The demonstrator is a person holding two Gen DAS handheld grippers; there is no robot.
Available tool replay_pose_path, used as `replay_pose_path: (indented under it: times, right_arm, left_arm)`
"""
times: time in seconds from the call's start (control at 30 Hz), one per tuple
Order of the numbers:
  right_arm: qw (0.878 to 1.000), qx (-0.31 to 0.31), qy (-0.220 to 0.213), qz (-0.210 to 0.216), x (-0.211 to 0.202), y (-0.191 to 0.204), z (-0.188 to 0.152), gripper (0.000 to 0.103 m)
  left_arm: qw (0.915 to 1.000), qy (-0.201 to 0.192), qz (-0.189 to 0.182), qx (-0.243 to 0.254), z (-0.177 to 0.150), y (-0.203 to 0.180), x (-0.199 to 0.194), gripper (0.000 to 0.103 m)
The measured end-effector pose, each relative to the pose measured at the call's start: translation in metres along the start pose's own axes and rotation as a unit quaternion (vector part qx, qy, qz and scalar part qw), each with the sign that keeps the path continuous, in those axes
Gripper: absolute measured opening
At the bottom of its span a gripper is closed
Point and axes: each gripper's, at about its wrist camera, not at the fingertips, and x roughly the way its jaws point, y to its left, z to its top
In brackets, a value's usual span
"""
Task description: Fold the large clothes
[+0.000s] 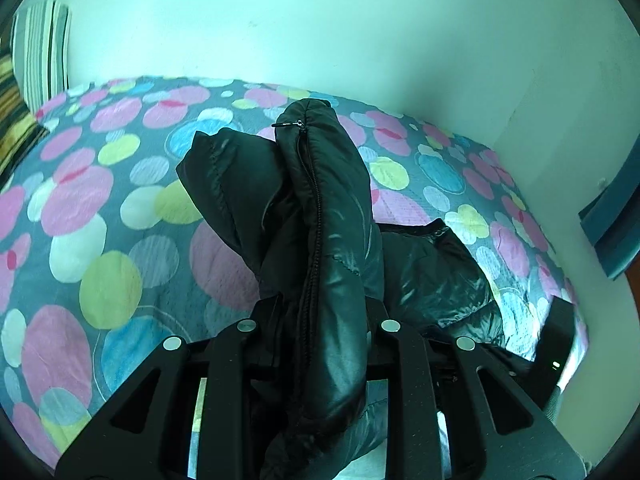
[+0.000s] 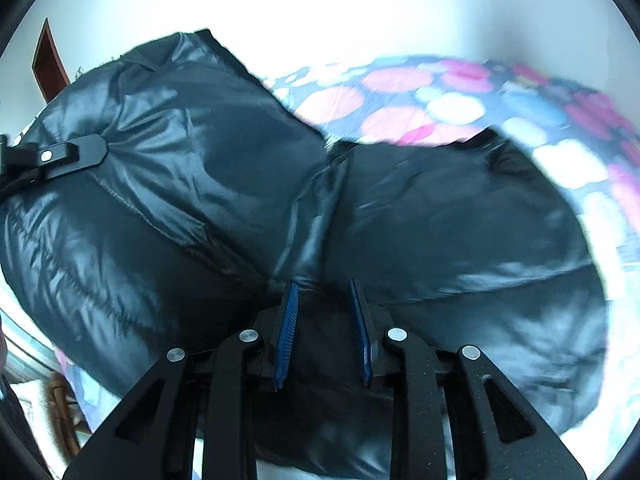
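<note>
Black puffer jacket (image 1: 340,264), shiny and quilted, hangs lifted above the bed (image 1: 100,208), whose cover is grey with pink, blue, green and white circles. Both of the 2 grippers have hold of it.

From the left wrist camera, the left gripper (image 1: 320,320) is clamped on a thick fold of the jacket along the zipper (image 1: 310,216). The fold fills the gap between its fingers and stands up past them, with the zipper pull (image 1: 298,123) near the top. More of the jacket droops to the right and rests on the bed cover. A striped pillow (image 1: 40,48) leans against the wall (image 1: 360,32) at the far left corner of the bed.

From the right wrist camera, the right gripper (image 2: 322,292) pinches dark fabric between its blue pads (image 2: 287,336), which stand narrow with the cloth bunched between them. The jacket spreads wide in front of it, billowing left and right, and that picture is blurred at the right side. At the left edge of that view, the other gripper's finger (image 2: 72,152) presses into the fabric.
</note>
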Motion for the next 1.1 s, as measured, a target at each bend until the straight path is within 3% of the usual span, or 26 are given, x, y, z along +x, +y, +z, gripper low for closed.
replay_pose_path:
  times: [0.2,0.4,0.67,0.73,0.8,0.97,1.1]
  right_arm:
    - [0.997,0.009,-0.031,-0.066,-0.045,-0.034,-0.013,0.028]
    - [0.991,0.037,-0.034,-0.126,-0.072,-0.077,-0.032,0.028]
    - [0.986,0.077,-0.013,-0.15,-0.077,-0.118,-0.055,0.028]
    - [0.982,0.077,-0.015,-0.17,-0.081,-0.127,-0.059,0.035]
    - [0.979,0.083,-0.02,-0.186,-0.085,-0.138,-0.06,0.051]
    - [0.969,0.098,-0.017,-0.228,-0.098,-0.169,-0.064,0.058]
    - [0.961,0.112,-0.006,-0.252,-0.103,-0.195,-0.069,0.059]
  left_arm:
    - [0.9985,-0.011,0.019,0.049,0.0,-0.052,0.003,0.023]
    - [0.9943,-0.012,0.031,0.101,-0.003,-0.111,0.019,0.023]
    - [0.984,0.002,0.059,0.168,-0.023,-0.182,0.054,0.023]
    - [0.9806,0.005,0.069,0.183,-0.031,-0.195,0.063,0.023]
    - [0.9774,0.006,0.08,0.196,-0.039,-0.207,0.071,0.023]
    - [0.9673,0.003,0.112,0.227,-0.058,-0.236,0.09,0.023]
    - [0.9537,-0.003,0.145,0.264,-0.077,-0.258,0.107,0.024]
